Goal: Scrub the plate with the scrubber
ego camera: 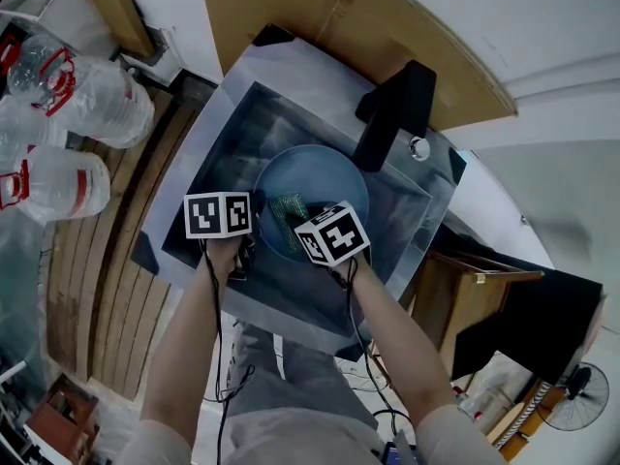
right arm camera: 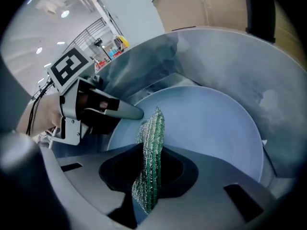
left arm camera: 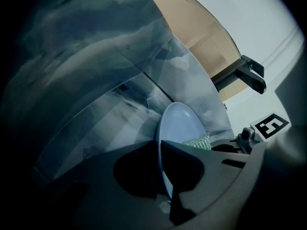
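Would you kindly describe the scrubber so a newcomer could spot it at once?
Find the steel sink; inside it is a pale blue plate. Over the plate, pinched in the right tool, is the scrubber: the only green, glittery mesh pad.

- Head view: lit evenly by diffuse overhead light; pale walls are rendered bright, the steel sink point(ego camera: 228, 114) darker, with soft cloudy reflections. Straight edges are bowed by wide-angle distortion.
- Left gripper view: dim and blue-tinted; heavy black vignetting is seen at left and below, and the foreground is underexposed almost to black. The plate point(left arm camera: 180, 123) is the palest near surface.
- Right gripper view: brighter; ceiling lamps point(right arm camera: 64, 13) are recorded as small glare spots at upper left. Corners are blacked out by the fisheye circle. The scrubber point(right arm camera: 152, 143) is rendered sharp.
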Demonstrator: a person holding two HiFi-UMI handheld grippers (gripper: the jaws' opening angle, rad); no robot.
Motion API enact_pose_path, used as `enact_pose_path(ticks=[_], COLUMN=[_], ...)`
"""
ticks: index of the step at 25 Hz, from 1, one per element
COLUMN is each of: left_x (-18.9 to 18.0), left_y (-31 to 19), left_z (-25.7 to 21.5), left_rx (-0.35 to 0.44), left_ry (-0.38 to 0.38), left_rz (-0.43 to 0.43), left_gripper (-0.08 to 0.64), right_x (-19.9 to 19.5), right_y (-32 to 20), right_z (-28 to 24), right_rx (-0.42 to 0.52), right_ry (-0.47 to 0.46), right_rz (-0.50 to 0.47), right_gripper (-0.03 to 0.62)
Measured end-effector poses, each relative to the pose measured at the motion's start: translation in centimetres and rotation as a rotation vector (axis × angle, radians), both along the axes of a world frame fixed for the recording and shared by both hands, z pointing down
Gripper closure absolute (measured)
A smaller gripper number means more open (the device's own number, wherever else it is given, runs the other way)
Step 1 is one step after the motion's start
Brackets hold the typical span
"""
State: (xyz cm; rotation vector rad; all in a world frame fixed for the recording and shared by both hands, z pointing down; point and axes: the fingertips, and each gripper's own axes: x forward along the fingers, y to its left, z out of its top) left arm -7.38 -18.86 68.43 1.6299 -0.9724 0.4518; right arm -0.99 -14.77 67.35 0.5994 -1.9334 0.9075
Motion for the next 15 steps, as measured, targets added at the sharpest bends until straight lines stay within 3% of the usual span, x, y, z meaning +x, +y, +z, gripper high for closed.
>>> enact_pose_path(ticks=[8,12,15], left_x=[0.1,0.2,0.1], left_y=[0.0,0.0,-0.1], left_z=[0.1,0.0,0.0], left_rx=[0.008,0.013,0.017], left_ry=[-0.006,-0.006,-0.008], left_rz=[0.035,0.042,0.045], left_gripper=[0.531,0.531,0.531], right_x=[4.9,9.0,10.9], right_y=[-0.2,-1.3,-3.6], right_z=[0.9,1.0,0.6], right_rx=[0.003,-0.010,0.061], right_ry=[0.124,0.270,0.371], right_rz=[-0.050,-0.095,-0.153], right_gripper=[0.492,0.491,0.492])
